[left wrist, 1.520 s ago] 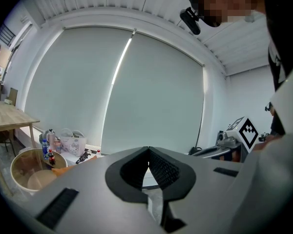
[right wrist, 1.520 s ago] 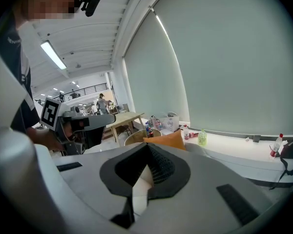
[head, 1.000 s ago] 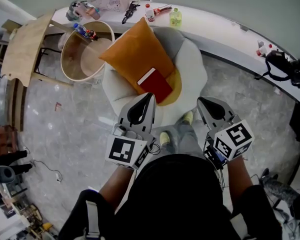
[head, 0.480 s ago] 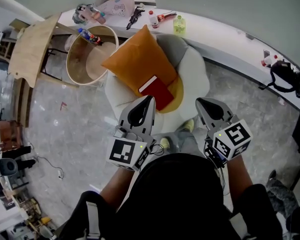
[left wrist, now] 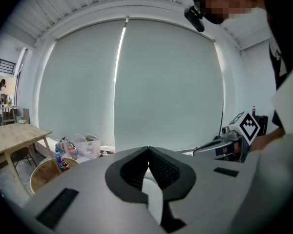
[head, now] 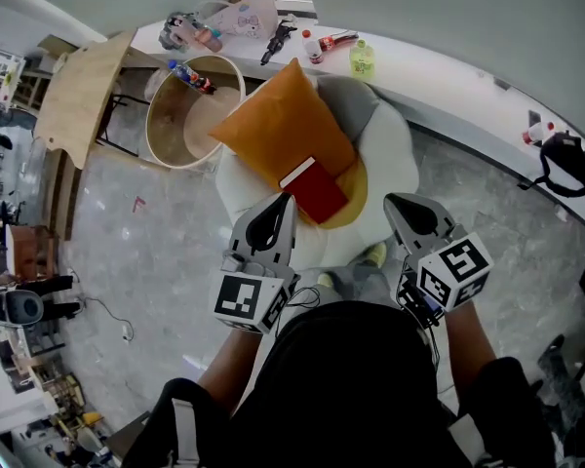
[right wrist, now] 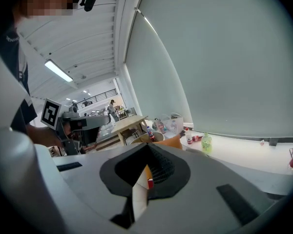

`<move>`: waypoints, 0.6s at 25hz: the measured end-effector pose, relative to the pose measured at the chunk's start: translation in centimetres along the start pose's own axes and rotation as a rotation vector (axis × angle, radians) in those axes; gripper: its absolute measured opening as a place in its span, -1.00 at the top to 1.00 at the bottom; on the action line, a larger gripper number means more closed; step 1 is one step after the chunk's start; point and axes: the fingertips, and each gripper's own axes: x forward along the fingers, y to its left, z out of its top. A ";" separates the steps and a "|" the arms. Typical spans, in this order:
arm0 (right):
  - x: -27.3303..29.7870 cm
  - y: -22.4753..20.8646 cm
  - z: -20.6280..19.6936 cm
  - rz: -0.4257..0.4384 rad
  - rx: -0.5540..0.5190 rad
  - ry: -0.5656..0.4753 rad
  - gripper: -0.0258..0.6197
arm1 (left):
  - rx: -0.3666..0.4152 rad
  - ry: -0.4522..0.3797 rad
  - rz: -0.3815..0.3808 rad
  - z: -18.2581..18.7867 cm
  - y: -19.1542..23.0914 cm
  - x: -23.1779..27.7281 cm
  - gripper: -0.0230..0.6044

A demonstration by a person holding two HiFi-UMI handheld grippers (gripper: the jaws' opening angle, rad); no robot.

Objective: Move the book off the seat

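Observation:
A red book (head: 317, 188) lies flat on the white flower-shaped seat (head: 390, 149), against the lower edge of an orange cushion (head: 283, 125). My left gripper (head: 285, 199) is shut and empty, its tip just short of the book's near left corner. Level with it, my right gripper (head: 394, 201) points at the seat's right side, to the right of the book, also shut and empty. The left gripper view shows its jaws (left wrist: 147, 151) closed against a grey blind. In the right gripper view the jaws (right wrist: 147, 147) meet at the tip, with a sliver of the book (right wrist: 150, 169) behind them.
A round wooden tub (head: 190, 110) stands left of the seat, with a wooden table (head: 78, 96) beyond it. A white ledge (head: 448, 81) curves behind the seat and carries bottles, among them a green one (head: 362, 59). A black bag (head: 570, 164) lies at far right.
The seat, cushion and book have drifted down and to the right in the head view, closer to the gripper tips. Both grippers stay shut and side by side.

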 end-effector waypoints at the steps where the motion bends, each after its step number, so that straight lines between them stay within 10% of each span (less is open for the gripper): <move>1: 0.0 -0.2 0.1 0.006 0.000 -0.002 0.90 | 0.001 0.004 0.011 -0.1 0.2 0.0 0.92; 15: 1.4 -1.8 1.4 0.021 -0.007 -0.018 0.90 | 0.039 0.073 0.065 -1.3 3.7 1.0 0.91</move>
